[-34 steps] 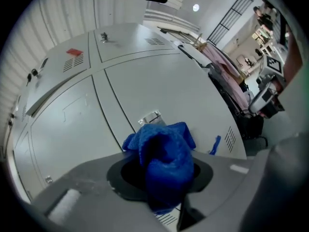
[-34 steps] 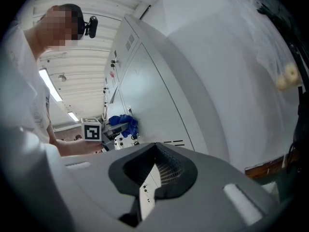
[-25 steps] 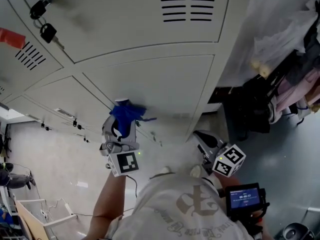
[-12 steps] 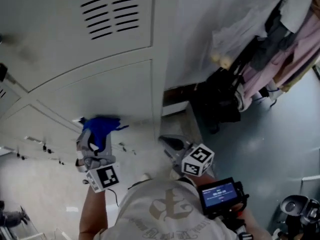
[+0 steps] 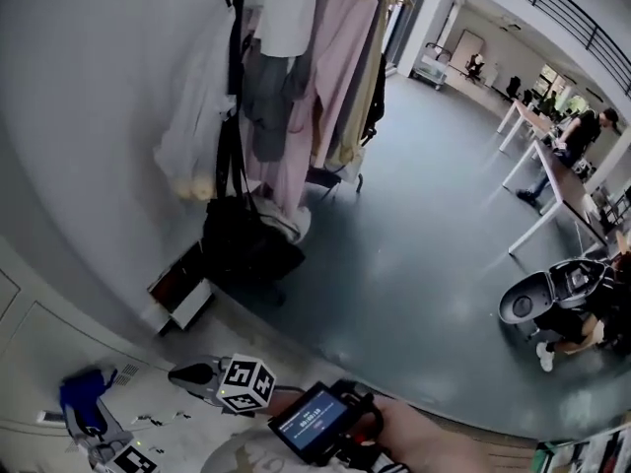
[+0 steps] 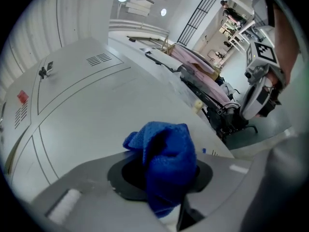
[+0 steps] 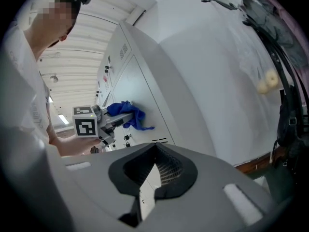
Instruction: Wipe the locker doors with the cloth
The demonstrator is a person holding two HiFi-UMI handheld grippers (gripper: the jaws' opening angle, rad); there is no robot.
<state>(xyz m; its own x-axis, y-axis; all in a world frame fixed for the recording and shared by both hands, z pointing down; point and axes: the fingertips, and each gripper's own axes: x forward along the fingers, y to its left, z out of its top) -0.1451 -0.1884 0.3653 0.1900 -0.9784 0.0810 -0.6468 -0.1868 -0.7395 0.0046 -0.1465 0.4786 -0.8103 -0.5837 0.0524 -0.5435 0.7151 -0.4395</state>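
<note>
The cloth (image 6: pixel 166 164) – blue and bunched – is clamped between the jaws of the left gripper (image 5: pixel 89 420), with most of it spilling past the tips. It is held low against the lockers (image 7: pixel 126 76), over a plain door (image 6: pixel 91 115) near the end of the row. From the right gripper view it seems to lie on the panel, though firm contact cannot be confirmed. The right gripper (image 5: pixel 189 373) is held beside the left one, well short of the lockers. Its jaws are drawn together and nothing is carried between them. In the head view only a corner of the lockers is caught at the lower left. Most of that view is taken up by hanging clothes (image 5: pixel 296 87) and the grey floor (image 5: pixel 414 225). The step in hand is judged to be the wiping of this lower door, with no sign of how much of the row is done. For the next move the cloth should be pressed flatter to the panel and swept across it – the clamp held firm so that the loose folds are not dragged out – and the door should be brought into sight.
</note>
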